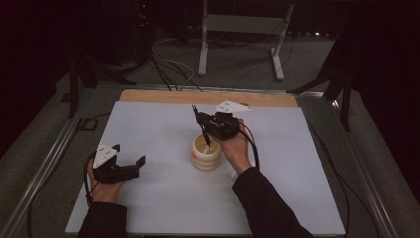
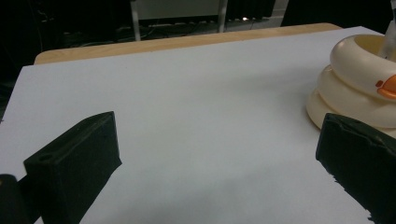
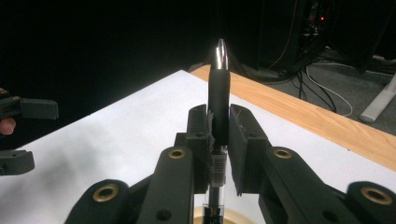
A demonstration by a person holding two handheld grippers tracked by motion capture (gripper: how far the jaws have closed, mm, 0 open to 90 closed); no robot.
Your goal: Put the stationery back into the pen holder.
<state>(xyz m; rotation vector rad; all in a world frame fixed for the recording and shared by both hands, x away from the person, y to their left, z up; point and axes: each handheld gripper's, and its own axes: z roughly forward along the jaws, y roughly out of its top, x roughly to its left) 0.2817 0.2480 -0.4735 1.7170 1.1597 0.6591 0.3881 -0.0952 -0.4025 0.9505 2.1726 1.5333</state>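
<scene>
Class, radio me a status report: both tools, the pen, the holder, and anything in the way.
Right tool shut on black pen with silver tip, above cream ringed holder. Left tool open, holding nothing, on white table sheet. Nothing blocking the holder's mouth.

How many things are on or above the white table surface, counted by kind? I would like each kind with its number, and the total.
Grippers: 2, the left gripper with its jaws open, and the right gripper shut on the pen.
Pens: 1, the black pen.
Holders: 1, the cream ringed holder.
Total: 4
</scene>
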